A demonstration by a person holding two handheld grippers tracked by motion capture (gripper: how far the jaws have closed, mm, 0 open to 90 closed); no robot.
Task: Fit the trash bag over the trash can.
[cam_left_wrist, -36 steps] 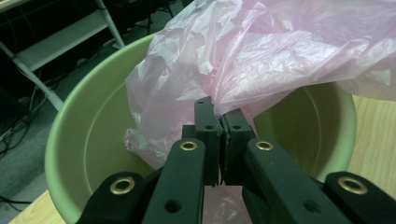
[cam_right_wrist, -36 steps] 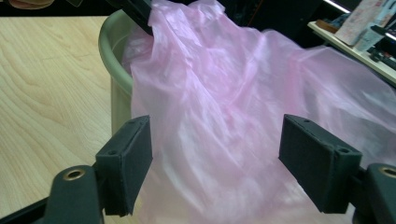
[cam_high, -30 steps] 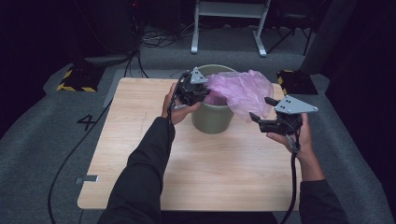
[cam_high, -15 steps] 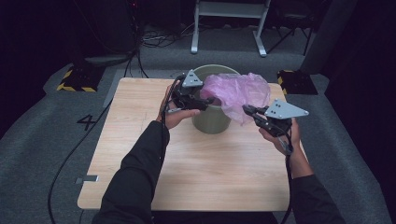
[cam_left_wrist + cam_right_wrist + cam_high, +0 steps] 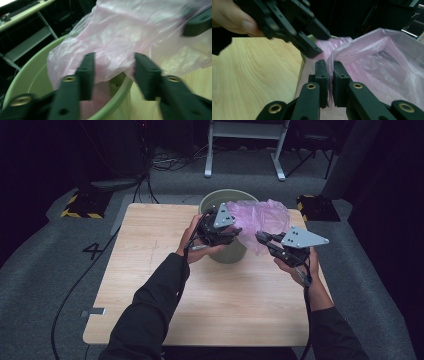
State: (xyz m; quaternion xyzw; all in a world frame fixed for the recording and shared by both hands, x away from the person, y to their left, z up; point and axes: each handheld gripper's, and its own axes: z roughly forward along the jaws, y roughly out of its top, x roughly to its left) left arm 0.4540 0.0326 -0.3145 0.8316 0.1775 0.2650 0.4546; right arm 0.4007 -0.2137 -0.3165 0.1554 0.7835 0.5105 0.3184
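A pale green bin (image 5: 227,252) stands on the wooden table (image 5: 150,250), with a pink plastic bag (image 5: 262,215) draped over its mouth and spilling to the right. My left gripper (image 5: 237,232) hovers at the bin's near rim. In the left gripper view its jaws (image 5: 115,60) stand apart around a fold of the bag (image 5: 125,32) above the rim (image 5: 32,80); they have just been closing, and the pads do not press the film. My right gripper (image 5: 329,65) is shut on the bag's edge (image 5: 382,62), its jaws having closed and then eased slightly, just right of the left gripper (image 5: 322,42).
A white metal stand (image 5: 245,145) and cables lie on the floor behind the table. Yellow-and-black striped blocks sit at the back left (image 5: 80,205) and back right (image 5: 312,207). The near half of the table (image 5: 225,310) is bare wood.
My right gripper moved left to the bag and shut on its edge. My left gripper let go at the bin's left rim, shifted right toward the front rim, and its jaws opened.
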